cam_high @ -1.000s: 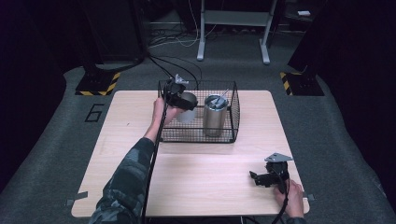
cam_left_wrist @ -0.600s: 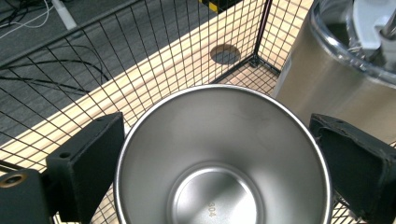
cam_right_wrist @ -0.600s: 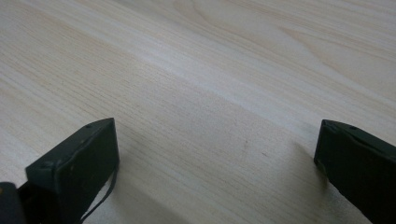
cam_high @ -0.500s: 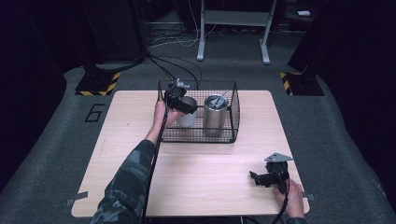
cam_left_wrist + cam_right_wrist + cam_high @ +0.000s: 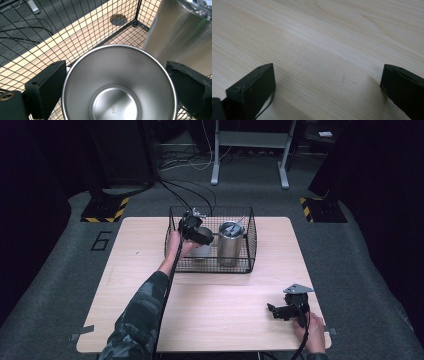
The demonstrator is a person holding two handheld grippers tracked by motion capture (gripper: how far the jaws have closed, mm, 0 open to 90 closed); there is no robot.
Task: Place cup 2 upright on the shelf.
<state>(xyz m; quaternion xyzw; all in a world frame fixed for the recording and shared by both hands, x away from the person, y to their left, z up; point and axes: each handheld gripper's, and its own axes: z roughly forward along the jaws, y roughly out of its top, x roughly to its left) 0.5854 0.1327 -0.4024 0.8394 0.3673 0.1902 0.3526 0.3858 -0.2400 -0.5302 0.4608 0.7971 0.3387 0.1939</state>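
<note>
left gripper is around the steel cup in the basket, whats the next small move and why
Probably close the left gripper: its jaws flank the steel cup with small gaps showing, so no grip yet. The tall tumbler stands close beside, so squeeze before lifting.

I count two steel cups: one open cup (image 5: 117,85) and one taller tumbler (image 5: 230,243) with a lid. There is one wire basket (image 5: 248,242), one worktop (image 5: 210,320), and two tools: left (image 5: 196,234), right (image 5: 274,312).
</note>
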